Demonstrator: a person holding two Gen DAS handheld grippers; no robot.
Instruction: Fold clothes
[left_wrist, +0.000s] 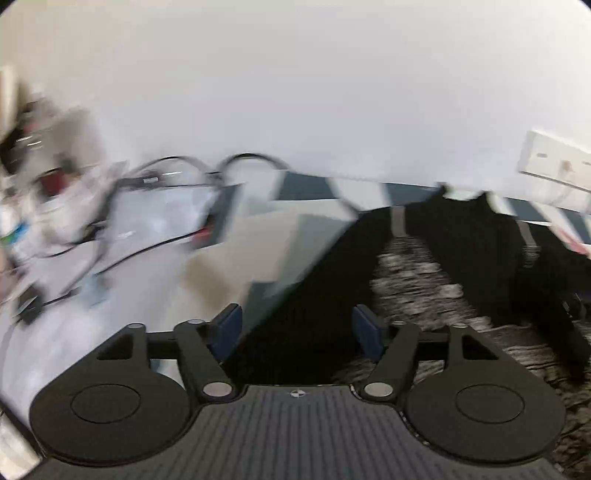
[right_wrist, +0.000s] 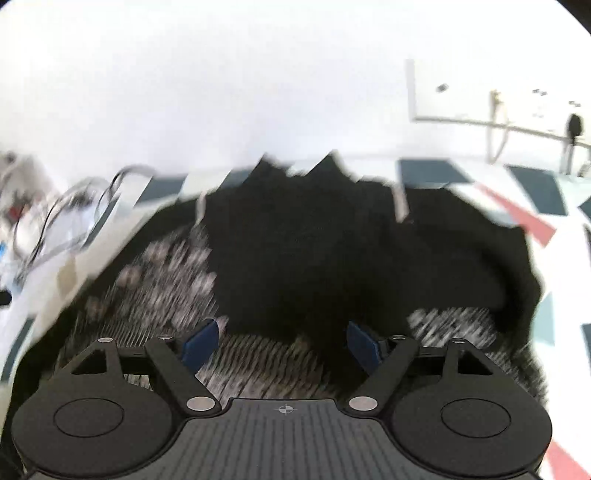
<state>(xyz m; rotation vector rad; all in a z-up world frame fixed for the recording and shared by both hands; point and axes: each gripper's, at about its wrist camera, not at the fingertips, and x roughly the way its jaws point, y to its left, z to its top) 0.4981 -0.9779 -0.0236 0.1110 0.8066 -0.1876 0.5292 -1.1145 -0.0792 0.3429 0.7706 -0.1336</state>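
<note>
Both of your views are smeared with motion blur, so fine detail is lost. Your left gripper (left_wrist: 297, 326) has its blue-padded fingers (left_wrist: 229, 328) spread apart with nothing pinched between them; through the gap you look down on the black garment (left_wrist: 461, 236). That garment lies spread on the bench (left_wrist: 258, 236), which carries a cover patterned in white, dark blue and red shapes, and a grey-and-white speckled panel (left_wrist: 413, 280) of the cloth shows just ahead of the right-hand finger. Off to the left, cables (left_wrist: 155, 177) loop over a cluttered pale surface. Your right gripper (right_wrist: 282, 345) also has its fingers (right_wrist: 201, 341) spread, gripping nothing, and hangs over the same black garment (right_wrist: 332, 251), whose speckled lining (right_wrist: 166, 280) sits directly beneath and to the left of the fingers. The garment's far edge looks jagged against the white wall (right_wrist: 221, 92).
</note>
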